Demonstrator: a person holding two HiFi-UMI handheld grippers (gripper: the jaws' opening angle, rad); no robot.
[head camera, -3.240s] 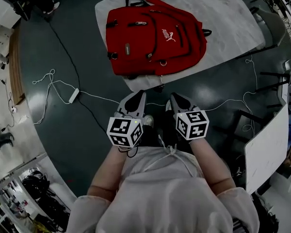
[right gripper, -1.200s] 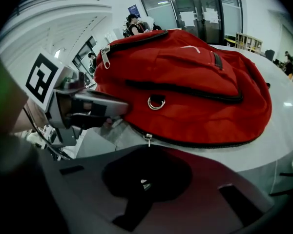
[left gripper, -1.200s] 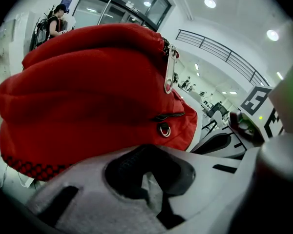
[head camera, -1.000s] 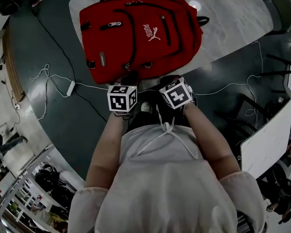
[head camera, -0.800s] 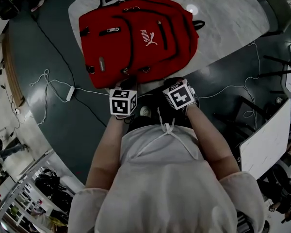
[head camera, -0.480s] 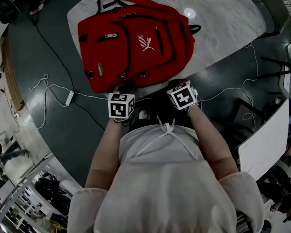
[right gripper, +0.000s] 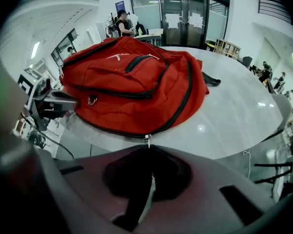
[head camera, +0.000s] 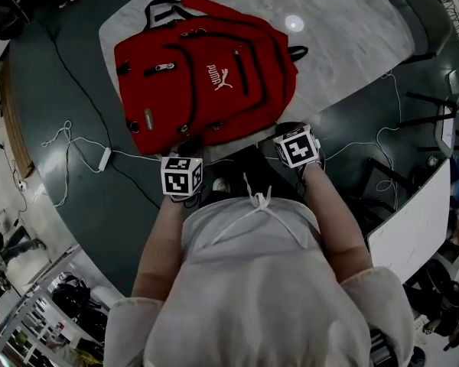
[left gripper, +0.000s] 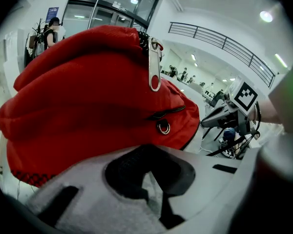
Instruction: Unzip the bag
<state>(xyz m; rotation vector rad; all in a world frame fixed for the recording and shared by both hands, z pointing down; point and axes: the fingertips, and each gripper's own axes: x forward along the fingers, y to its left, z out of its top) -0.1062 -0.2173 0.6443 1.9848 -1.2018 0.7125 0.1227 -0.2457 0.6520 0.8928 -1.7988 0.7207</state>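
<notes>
The red bag (head camera: 206, 75) lies flat on a pale table (head camera: 344, 44), logo side up, with its black carry loop at the far end and its bottom edge toward the person. It is zipped; the black main zip (right gripper: 185, 96) runs closed round its body.

The 2 grippers sit at the near table edge, 1 at each lower corner of the bag. The left gripper (left gripper: 146, 150) has its jaws pressed together with nothing between them. Its tips are just short of the red fabric, which fills most of that gripper's view. A silver zip pull (left gripper: 155, 67) hangs from the top of the bulge ahead, and a small metal ring (left gripper: 163, 127) sits lower on the bag.

The right gripper (right gripper: 149, 147) also has its jaws pressed together. The lower pull (right gripper: 147, 139), at the end of the main zip, hangs right at its tips. Whether the tips pinch it cannot be told.

In the head view the person's white top (head camera: 252, 281) fills the lower half, and a thin white cable (head camera: 76, 128) trails over the dark floor to the left.
</notes>
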